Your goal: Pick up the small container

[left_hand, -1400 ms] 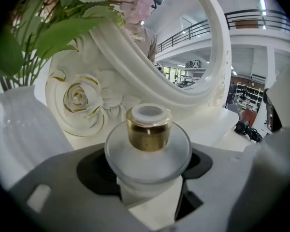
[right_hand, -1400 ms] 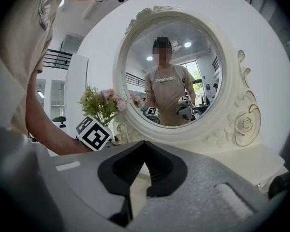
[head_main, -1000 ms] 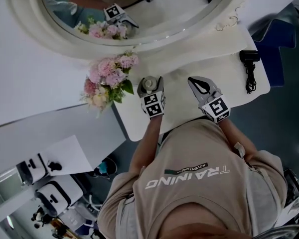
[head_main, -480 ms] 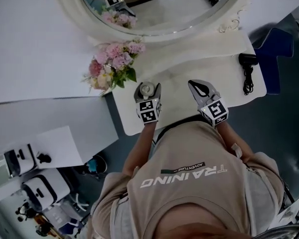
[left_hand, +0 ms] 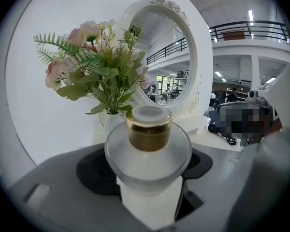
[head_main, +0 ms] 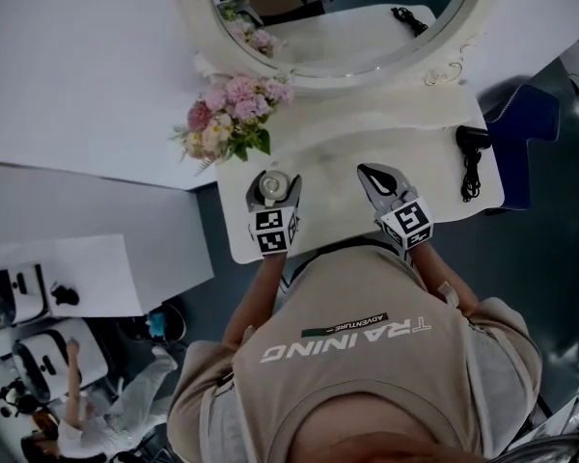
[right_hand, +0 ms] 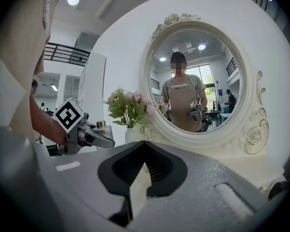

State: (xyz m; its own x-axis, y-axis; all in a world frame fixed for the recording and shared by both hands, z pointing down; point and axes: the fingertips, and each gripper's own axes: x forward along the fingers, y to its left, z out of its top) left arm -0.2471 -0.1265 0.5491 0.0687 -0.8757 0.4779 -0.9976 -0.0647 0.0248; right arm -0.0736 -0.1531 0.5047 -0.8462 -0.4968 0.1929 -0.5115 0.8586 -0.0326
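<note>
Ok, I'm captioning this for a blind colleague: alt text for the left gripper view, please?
The left gripper is shut on a small frosted-glass container with a gold collar and white cap, seen close up. Behind it stand a bouquet of pink flowers and an oval white-framed mirror.

The left gripper (head_main: 273, 182) drew the small container (left_hand: 148, 149) back.

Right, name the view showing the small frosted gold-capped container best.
Left gripper view: the small frosted gold-capped container sits large between the jaws. Head view shows only its top; right gripper view, a tiny gold cap.
</note>
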